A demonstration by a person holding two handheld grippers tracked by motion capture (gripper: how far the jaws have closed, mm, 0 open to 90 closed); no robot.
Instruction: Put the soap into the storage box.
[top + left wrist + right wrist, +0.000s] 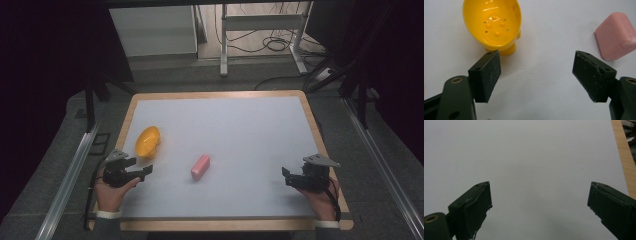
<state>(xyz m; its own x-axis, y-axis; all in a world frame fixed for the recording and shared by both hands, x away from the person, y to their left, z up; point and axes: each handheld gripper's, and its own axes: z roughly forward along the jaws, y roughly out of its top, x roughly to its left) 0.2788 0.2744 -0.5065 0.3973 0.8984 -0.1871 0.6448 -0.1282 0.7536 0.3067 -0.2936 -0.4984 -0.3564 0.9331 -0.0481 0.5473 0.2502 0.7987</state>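
A yellow soap dish [147, 142] with drain holes lies on the white table mat [235, 130] at the left; in the left gripper view the dish [492, 23] sits just beyond the left jaw. A pink soap bar [200, 166] rests near the mat's middle, and the same bar [617, 36] appears at the upper right of the left gripper view. My left gripper [140, 168] hovers just in front of the dish, open and holding nothing [536, 68]. At the right side of the mat my right gripper [286, 176] stands open over bare mat [540, 202].
The mat lies on a wooden board [314, 117] whose edge shows around it. Metal rails [70, 175] run along both sides of the table. Table legs and cables [272, 42] stand on the floor beyond the far edge.
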